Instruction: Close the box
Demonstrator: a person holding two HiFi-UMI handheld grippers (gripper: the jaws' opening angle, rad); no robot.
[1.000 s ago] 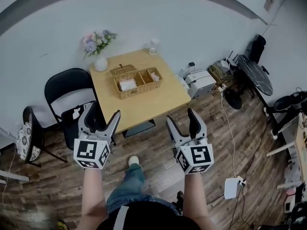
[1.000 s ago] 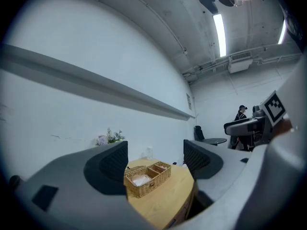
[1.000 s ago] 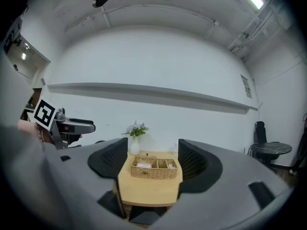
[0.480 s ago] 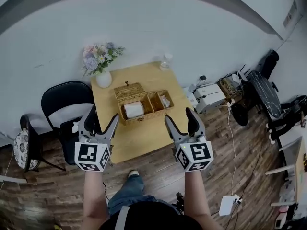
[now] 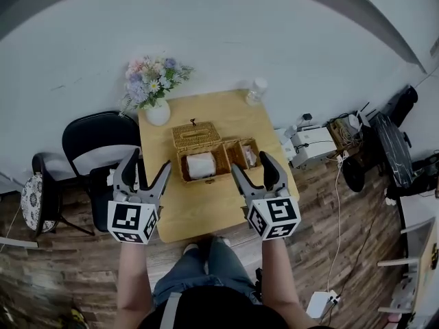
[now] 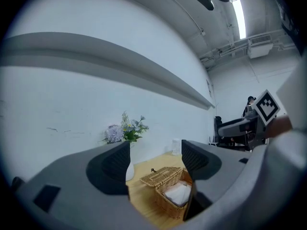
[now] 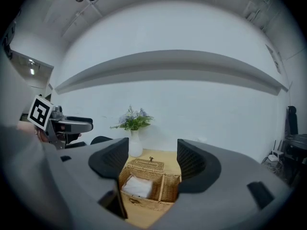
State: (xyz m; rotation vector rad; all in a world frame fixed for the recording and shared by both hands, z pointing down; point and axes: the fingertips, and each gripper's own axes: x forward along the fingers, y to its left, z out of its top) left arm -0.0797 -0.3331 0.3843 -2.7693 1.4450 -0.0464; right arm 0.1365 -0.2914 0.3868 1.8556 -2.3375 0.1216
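A wicker box [image 5: 214, 160] stands on the wooden table [image 5: 199, 211], its woven lid [image 5: 195, 134] swung back and open. Something white [image 5: 201, 165] lies in its left compartment. My left gripper [image 5: 147, 166] hovers over the table's left front edge and my right gripper [image 5: 250, 168] just right of the box's front; neither touches it. Both are open with nothing between the jaws; the left jaws have just been closing a little. The left gripper view shows the box [image 6: 169, 201] and lid [image 6: 160, 175] ahead of the gripper [image 6: 154, 159]. The right gripper [image 7: 152, 157] frames the box [image 7: 149, 189] and lid [image 7: 146, 165].
A white vase of flowers [image 5: 156, 91] and a small clear bottle [image 5: 256, 90] stand at the table's back edge by the wall. A black chair [image 5: 96, 139] sits left of the table, another chair [image 5: 38, 197] further left. A white appliance [image 5: 312, 144] and cables lie on the floor at the right.
Both grippers have moved forward to the table's front edge, and the person has stepped up to it. The box now lies close ahead between the two grippers.
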